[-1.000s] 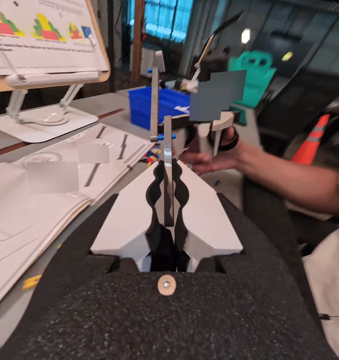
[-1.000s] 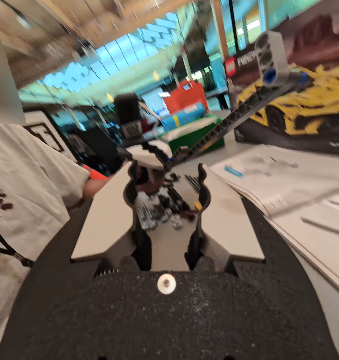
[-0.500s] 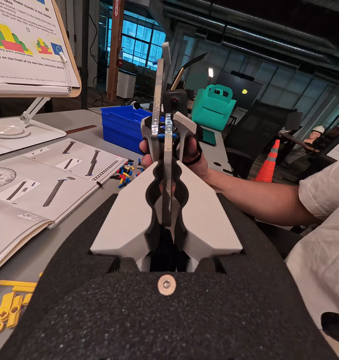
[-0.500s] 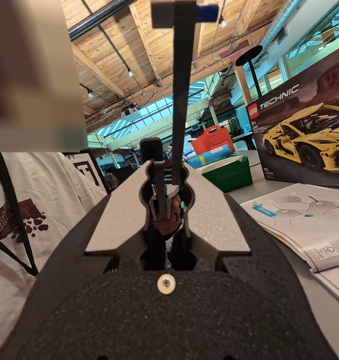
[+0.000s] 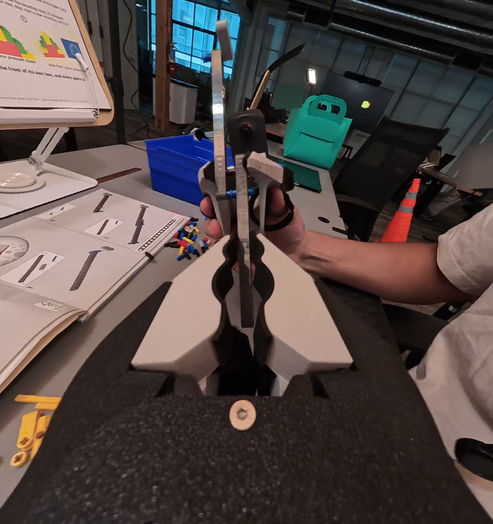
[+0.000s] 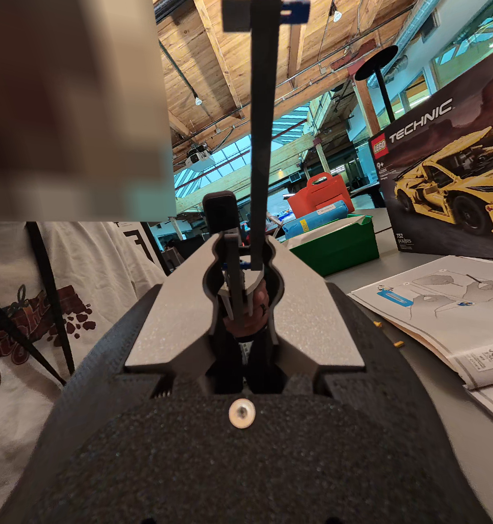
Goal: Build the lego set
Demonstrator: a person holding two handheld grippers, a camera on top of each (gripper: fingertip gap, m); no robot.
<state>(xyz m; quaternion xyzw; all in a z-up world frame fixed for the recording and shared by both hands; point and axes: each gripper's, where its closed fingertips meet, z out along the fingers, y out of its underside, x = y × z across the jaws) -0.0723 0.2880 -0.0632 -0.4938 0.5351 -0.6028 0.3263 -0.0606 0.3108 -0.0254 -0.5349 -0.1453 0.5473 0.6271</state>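
While the left gripper (image 5: 241,255) clamps the shorter grey beam (image 5: 243,241) upright between nearly shut jaws, the right gripper (image 6: 242,272) faces it head-on, its jaws pinched on the foot of the long dark beam (image 6: 260,141). A second ago the right one hung open and empty over the desk (image 5: 120,158), with the long beam slanting off to the side; now it has closed on that beam, and the two beams stand parallel and close together, bridged by a blue pin (image 5: 235,193) that looks not yet pushed fully home. I judge the joint to be in mid-press: a squeeze along the pin should seat it, though any twist between the hands could bind it.

Just beyond, the open instruction booklet (image 5: 69,255) lies on the desk, with a scatter of small coloured pins (image 5: 187,241) beside its corner and yellow pieces (image 5: 29,425) near the left edge. Farther back sit a blue bin (image 5: 177,167), and, in the right wrist view, a green bin (image 6: 338,249) and the set's box (image 6: 452,184).
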